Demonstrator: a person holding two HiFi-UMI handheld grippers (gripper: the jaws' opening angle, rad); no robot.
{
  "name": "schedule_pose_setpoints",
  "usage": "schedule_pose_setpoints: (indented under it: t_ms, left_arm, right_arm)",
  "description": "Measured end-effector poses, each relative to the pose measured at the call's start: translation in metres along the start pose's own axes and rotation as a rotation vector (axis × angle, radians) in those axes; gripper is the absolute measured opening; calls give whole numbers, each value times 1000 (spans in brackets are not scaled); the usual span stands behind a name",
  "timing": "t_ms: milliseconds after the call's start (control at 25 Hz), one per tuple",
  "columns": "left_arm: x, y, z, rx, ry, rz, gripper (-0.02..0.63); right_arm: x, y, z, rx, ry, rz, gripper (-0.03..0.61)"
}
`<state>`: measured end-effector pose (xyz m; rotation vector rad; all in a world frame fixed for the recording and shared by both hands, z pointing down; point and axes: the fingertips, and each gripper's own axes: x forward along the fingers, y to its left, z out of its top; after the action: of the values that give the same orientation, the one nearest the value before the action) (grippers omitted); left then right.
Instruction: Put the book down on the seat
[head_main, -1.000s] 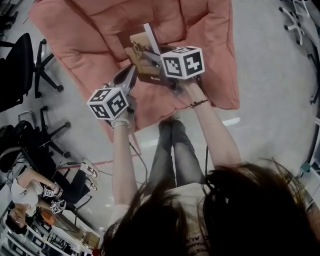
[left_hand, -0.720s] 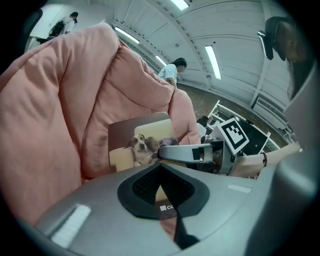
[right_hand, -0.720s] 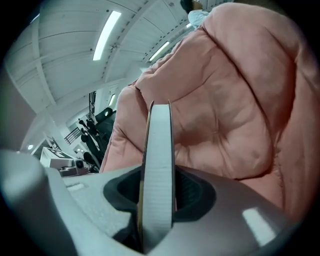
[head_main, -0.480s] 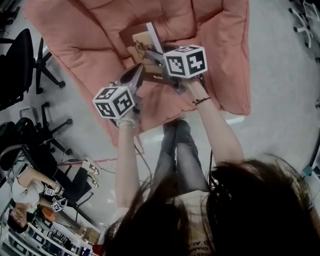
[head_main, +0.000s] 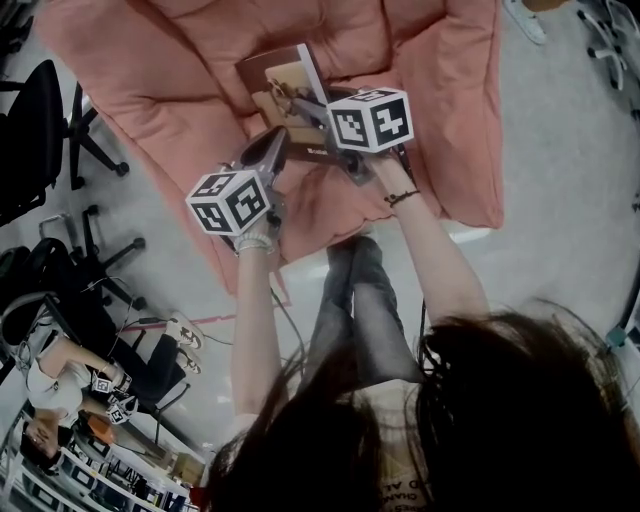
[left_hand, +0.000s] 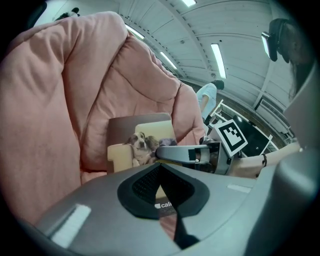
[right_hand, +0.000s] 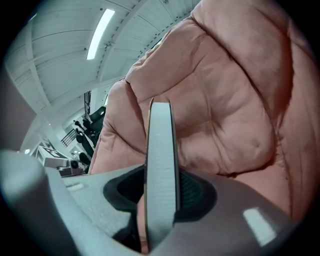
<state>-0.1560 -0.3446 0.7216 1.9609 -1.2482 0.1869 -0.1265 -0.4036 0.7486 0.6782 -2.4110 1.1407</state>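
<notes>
Book (head_main: 278, 88): we count one. It stands on edge over the middle of the seat (head_main: 170, 90), and its cover, which shows a dog on a sofa, is turned to the left.

We hold two grippers, one in each hand. The left gripper (left_hand: 160, 167) is the nearer. Its jaws are clenched tip to tip with nothing between them, and it points at the book's near left corner from just beside it. We cannot tell whether it touches the book.

The right gripper (right_hand: 161, 192) reaches a little farther and grasps the book. The pale page edge runs straight up between its two pads, which press on either side. We cannot tell whether the book's far edge rests on the seat.

We count one seat, a wide, puffy pink cushion with deep quilted folds. It spreads left, right and far beyond the book and rises behind it.

Around it lies a smooth grey floor (head_main: 540, 150). Two black wheeled chairs (head_main: 40, 130) stand at the left, and one other person (head_main: 45, 385) sits at the near left.

Overhead is a white ribbed ceiling (left_hand: 165, 25), where the left gripper view shows three light strips (left_hand: 218, 60).
</notes>
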Motion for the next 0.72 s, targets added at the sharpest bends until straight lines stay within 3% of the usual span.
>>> schedule_pose_setpoints:
  t_ms: [320,720]
  left_arm:
    - [3,1,-2,-12,-1,-11,-2]
    - [1,-1,-1,-13,-2,-18,-2]
  right_arm:
    - [3,-11,-5,6,-2,-69,167]
    - [-7,-44,-9,3,-10,-292,258]
